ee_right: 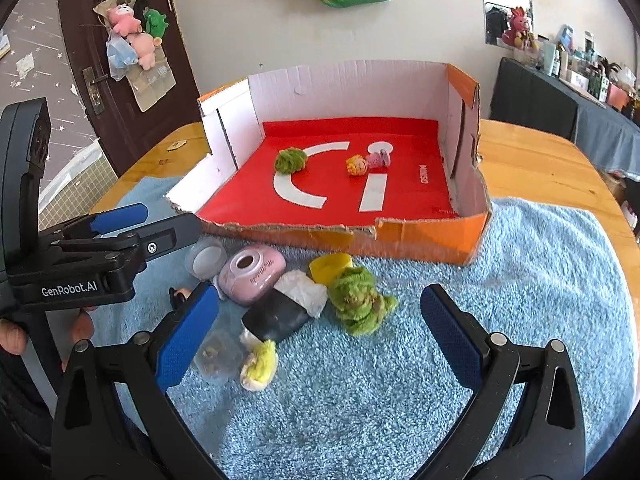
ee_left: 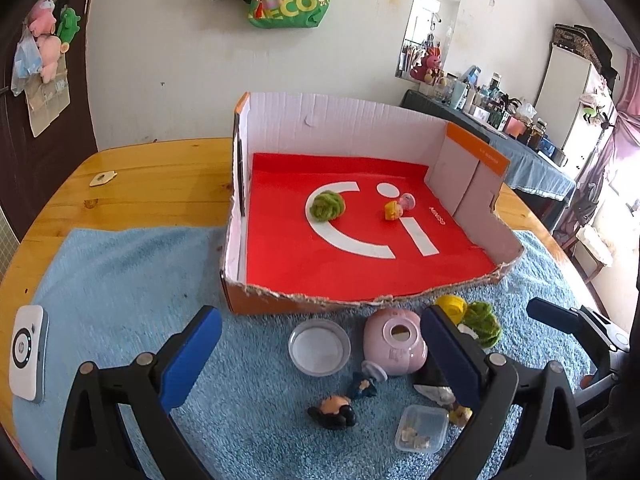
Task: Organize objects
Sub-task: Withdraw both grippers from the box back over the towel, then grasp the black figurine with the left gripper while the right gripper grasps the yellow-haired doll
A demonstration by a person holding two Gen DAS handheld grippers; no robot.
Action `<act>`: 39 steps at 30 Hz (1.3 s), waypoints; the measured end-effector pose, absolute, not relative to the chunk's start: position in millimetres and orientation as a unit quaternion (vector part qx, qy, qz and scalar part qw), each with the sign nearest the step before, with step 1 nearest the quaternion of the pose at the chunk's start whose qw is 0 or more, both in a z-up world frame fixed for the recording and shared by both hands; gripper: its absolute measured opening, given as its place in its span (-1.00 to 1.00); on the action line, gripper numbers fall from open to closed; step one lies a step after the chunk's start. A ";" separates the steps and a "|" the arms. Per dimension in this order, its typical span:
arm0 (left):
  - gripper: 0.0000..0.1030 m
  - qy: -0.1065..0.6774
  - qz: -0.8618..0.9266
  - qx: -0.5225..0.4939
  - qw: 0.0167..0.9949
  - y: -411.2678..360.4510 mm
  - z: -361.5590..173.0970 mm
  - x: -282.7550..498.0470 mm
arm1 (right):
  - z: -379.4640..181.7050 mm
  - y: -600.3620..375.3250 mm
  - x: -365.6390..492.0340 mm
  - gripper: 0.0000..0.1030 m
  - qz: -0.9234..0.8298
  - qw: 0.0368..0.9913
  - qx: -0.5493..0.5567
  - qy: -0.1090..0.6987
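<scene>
An open cardboard box (ee_left: 280,300) (ee_right: 420,236) with a red floor holds a green yarn ball (ee_left: 326,206) (ee_right: 291,161), a yellow figure (ee_left: 393,211) (ee_right: 357,165) and a pink figure (ee_left: 407,201) (ee_right: 378,159). On the blue towel (ee_left: 120,280) (ee_right: 520,280) in front of it lie a clear lid (ee_left: 319,346) (ee_right: 206,258), a pink round container (ee_left: 396,340) (ee_right: 252,276), a yellow cup (ee_left: 451,307) (ee_right: 330,266), a green fuzzy toy (ee_left: 482,322) (ee_right: 360,300), a black-and-white item (ee_right: 286,308), a clear small box (ee_left: 422,428) (ee_right: 218,354) and dark figures (ee_left: 334,410). My left gripper (ee_left: 320,356) (ee_right: 160,216) stands open over the lid and pink container. My right gripper (ee_right: 320,336) is open, empty, near the fuzzy toy.
The towel lies on a wooden table (ee_left: 160,168) (ee_right: 540,152). A white device (ee_left: 28,354) sits at the towel's left edge. A small tag (ee_left: 102,179) lies on the bare wood. A person's hand (ee_right: 12,340) holds the left gripper. The towel's right half (ee_right: 540,320) is bare.
</scene>
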State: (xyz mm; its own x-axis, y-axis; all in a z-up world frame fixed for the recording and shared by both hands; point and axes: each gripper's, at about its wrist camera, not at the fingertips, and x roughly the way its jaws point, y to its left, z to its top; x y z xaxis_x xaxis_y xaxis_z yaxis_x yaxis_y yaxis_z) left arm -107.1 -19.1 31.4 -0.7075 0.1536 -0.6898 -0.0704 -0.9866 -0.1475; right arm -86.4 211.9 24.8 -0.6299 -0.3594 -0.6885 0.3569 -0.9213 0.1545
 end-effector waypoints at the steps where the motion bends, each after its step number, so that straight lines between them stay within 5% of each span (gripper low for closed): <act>1: 0.97 -0.055 0.922 -0.379 0.061 -19.1 30.0 -106.3 | 23.6 212.3 -86.0 0.99 -0.902 0.198 0.383 -0.002; 22: 0.97 -0.054 0.911 -0.403 0.067 -16.3 2.3 -92.7 | 1.6 217.9 -70.3 0.99 -0.896 0.191 0.400 -0.001; 32: 0.62 -0.048 0.909 -0.407 0.074 -16.8 -3.0 -87.9 | 0.0 212.8 -62.8 0.98 -0.897 0.198 0.394 0.013; 39: 0.39 -0.045 0.907 -0.410 0.088 -14.3 -5.9 -85.1 | -3.8 204.8 -59.6 0.47 -0.889 0.215 0.404 0.013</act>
